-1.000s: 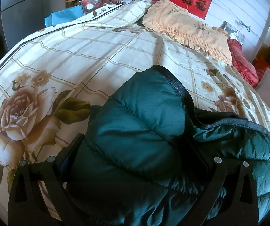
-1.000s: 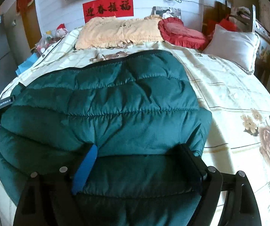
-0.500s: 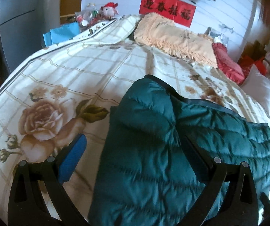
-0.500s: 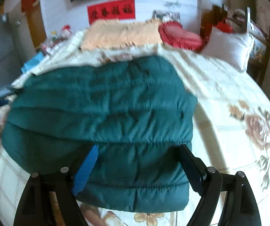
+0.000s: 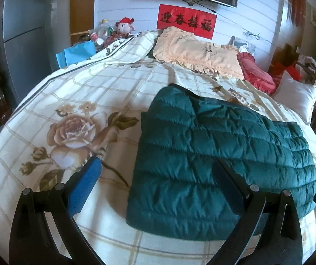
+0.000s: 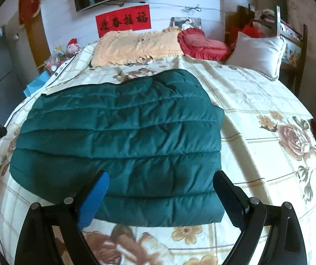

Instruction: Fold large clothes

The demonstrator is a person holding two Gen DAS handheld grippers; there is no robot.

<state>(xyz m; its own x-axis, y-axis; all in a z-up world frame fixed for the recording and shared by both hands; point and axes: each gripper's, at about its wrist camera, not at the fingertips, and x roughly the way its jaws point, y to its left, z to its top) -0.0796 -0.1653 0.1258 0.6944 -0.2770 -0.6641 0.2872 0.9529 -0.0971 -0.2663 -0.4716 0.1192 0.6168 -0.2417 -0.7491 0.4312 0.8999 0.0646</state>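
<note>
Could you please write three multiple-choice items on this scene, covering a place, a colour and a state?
1. Where does the green jacket lie?
A on the floral bedspread
B on a chair
C on the floor

2. What colour is the heart-shaped cushion?
A blue
B red
C white

3. How is the right gripper?
A shut on the jacket
B shut on a pillow
C apart, gripping nothing

Answers: 1 A, bedspread shows all around it. 2 B, plainly red beside the white pillow. 3 C, jaws opening, jacket lies flat below.

Both wrist views downward, sharing jacket (image 5: 213, 154)
</note>
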